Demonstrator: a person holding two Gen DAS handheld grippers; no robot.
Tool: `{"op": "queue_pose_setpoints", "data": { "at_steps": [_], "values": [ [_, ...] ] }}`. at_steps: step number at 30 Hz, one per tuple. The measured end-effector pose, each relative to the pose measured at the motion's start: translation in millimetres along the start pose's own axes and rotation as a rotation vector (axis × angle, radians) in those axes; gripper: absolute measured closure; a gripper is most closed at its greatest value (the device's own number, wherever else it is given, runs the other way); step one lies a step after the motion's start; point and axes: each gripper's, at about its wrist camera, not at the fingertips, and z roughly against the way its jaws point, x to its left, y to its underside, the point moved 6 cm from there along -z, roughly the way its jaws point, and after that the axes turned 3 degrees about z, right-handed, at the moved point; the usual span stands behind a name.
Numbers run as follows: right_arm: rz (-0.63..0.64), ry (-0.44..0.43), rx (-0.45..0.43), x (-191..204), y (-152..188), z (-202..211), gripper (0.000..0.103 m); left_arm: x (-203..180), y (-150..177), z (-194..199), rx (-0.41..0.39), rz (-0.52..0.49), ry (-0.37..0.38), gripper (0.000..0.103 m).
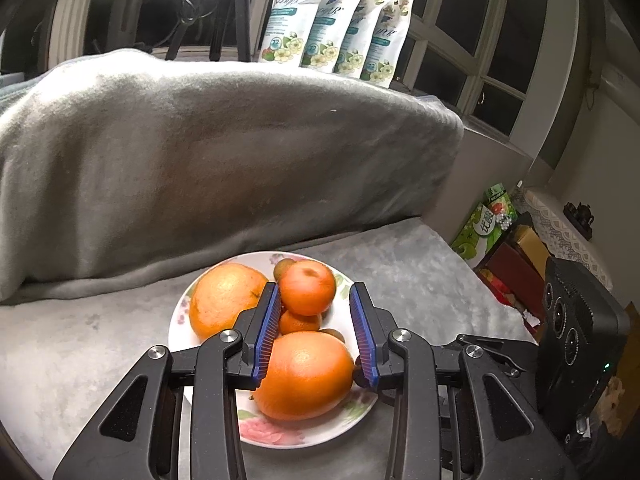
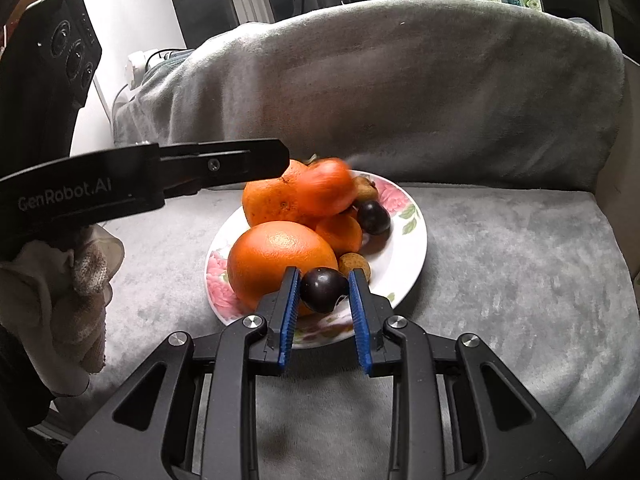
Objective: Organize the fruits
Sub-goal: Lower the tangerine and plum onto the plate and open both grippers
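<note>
A floral white plate (image 1: pixel 178 312) (image 2: pixel 408 248) on a grey cushion holds two large oranges (image 1: pixel 224 300) (image 2: pixel 276 260), small tangerines, brown longans and dark plums. My left gripper (image 1: pixel 316 292) is open above the plate, its left pad touching a round red-orange fruit (image 1: pixel 307 287), which looks blurred in the right wrist view (image 2: pixel 328 192). My right gripper (image 2: pixel 325 276) is open at the plate's near rim, its pads either side of a dark plum (image 2: pixel 323 289), with a gap on each side. A second plum (image 2: pixel 373 218) lies further back.
A grey blanket (image 1: pixel 200 152) covers the sofa back behind the plate. Floral refill pouches (image 1: pixel 332 24) stand on the sill. Boxes (image 1: pixel 500 240) are stacked to the right of the cushion. A gloved hand (image 2: pixel 60 300) holds the left gripper.
</note>
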Motion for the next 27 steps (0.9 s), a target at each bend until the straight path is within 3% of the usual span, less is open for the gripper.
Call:
{"op": "queue_pose_setpoints", "data": {
  "at_steps": [2,4,5,8,11,12,18,23,27],
  "values": [
    [-0.003,0.002,-0.002,-1,0,1,0.073,0,-1,0,-0.002,0.0,-0.001,0.069],
    [-0.002,0.007,-0.014,-1,-1,3,0.048,0,-1,1,-0.004,0.002,-0.002,0.069],
    [0.002,0.007,-0.021,-1,-1,5,0.044,0,-1,1,-0.003,0.001,-0.002,0.069],
    [0.014,0.009,-0.026,1,-3,8,0.042,1,-1,1,-0.002,0.002,-0.005,0.069],
    [0.016,0.015,-0.027,1,-3,9,0.033,1,-1,1,-0.002,0.001,-0.007,0.066],
    [0.016,0.017,-0.028,1,-3,9,0.031,0,-1,1,-0.002,0.0,-0.009,0.058],
    [0.02,0.024,-0.035,2,-4,13,0.022,2,-2,2,0.001,0.011,-0.03,0.03],
    [0.024,0.033,-0.04,3,-5,16,0.018,6,-3,2,0.001,0.026,-0.064,0.023],
    [0.023,0.035,-0.043,3,-6,16,0.014,8,-1,1,0.009,0.026,-0.076,0.023]
  ]
}}
